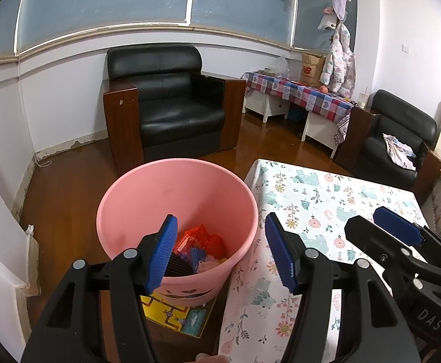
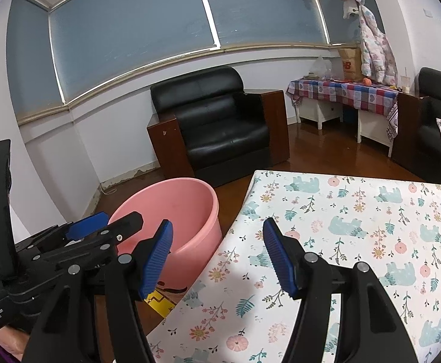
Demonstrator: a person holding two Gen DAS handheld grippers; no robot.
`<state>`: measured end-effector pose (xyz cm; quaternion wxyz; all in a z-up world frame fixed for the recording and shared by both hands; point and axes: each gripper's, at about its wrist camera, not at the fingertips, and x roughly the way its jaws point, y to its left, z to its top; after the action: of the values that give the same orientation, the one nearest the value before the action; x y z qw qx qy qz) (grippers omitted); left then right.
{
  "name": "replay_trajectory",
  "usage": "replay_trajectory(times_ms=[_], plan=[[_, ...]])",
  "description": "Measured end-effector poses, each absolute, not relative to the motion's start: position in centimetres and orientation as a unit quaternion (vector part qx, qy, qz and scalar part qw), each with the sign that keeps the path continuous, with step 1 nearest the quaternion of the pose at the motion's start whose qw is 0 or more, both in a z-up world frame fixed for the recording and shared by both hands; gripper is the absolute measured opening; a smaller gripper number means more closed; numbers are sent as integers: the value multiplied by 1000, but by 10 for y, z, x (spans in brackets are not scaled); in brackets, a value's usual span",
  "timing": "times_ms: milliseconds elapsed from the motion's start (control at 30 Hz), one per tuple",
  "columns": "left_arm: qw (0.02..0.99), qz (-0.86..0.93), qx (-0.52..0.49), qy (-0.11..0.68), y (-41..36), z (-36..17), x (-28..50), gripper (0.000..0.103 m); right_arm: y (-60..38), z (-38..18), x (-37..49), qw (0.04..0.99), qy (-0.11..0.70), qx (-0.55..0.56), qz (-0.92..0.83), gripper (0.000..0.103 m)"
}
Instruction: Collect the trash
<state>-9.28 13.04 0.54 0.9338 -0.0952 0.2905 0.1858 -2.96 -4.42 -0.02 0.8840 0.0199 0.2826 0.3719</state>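
Observation:
A pink bucket [image 1: 166,193] stands on the floor at the left edge of a table under a floral cloth [image 1: 326,199]. Trash [image 1: 202,242] lies at its bottom: an orange-red wrapper, purple scraps and a black ridged piece. My left gripper [image 1: 220,227] is open above the bucket's near rim, with nothing between its blue pads. In the right wrist view, my right gripper [image 2: 217,236] is open and empty over the table's left edge [image 2: 356,211], with the bucket [image 2: 184,205] to its left. Each gripper shows in the other's view: the right gripper [image 1: 368,220], the left gripper [image 2: 111,222].
A yellow printed board [image 1: 175,311] lies under the bucket. A black armchair [image 1: 172,106] stands against the far wall on the wooden floor. Further right are a low table with a checked cloth [image 1: 305,90] and a second black armchair [image 1: 396,139].

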Motion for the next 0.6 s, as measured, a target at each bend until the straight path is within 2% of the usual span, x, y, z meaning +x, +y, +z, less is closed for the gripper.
replay_trajectory(times_ms=[600], plan=[[936, 182, -87, 289, 125, 9, -87, 60, -48, 0, -24, 887, 285, 29, 362, 61]])
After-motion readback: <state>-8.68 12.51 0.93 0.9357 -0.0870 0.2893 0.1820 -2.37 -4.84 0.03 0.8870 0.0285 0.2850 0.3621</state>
